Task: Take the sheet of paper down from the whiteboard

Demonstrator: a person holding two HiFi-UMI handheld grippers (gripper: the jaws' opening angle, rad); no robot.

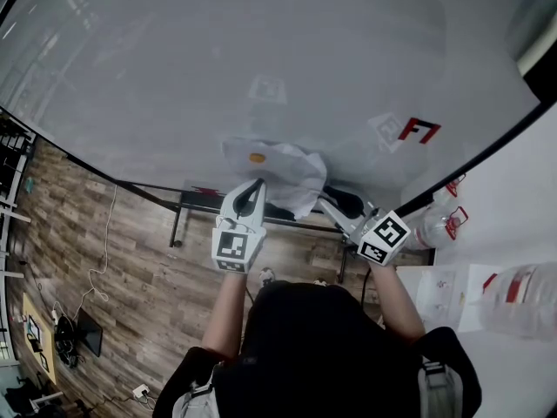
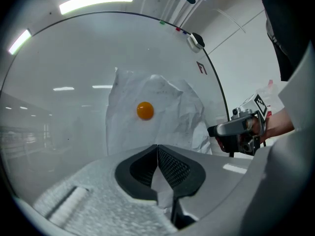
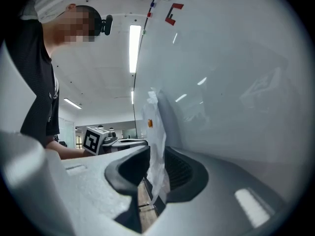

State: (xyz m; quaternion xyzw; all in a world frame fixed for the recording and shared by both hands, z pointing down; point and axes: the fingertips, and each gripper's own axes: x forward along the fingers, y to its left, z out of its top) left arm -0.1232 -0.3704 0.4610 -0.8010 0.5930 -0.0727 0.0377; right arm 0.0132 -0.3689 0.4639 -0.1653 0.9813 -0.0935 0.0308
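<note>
Centrally, the whiteboard (image 1: pixel 261 59) fills the upper frame of the head view. The crumpled sheet of paper (image 1: pixel 278 168) hangs at frame centre, on the board. The left claw (image 2: pixel 157 149) is closed on its lower edge. The right claw (image 3: pixel 156 154) stands apart around its side edge, not pinching it. An orange magnet (image 2: pixel 145 110) sits on the upper middle of the sheet.

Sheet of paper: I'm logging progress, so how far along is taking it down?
Done: the left tool is shut on the sheet of paper, at its lower edge. In hand: the right tool stands open around another edge of it. Left: the orange magnet still pins it to the whiteboard.
</note>
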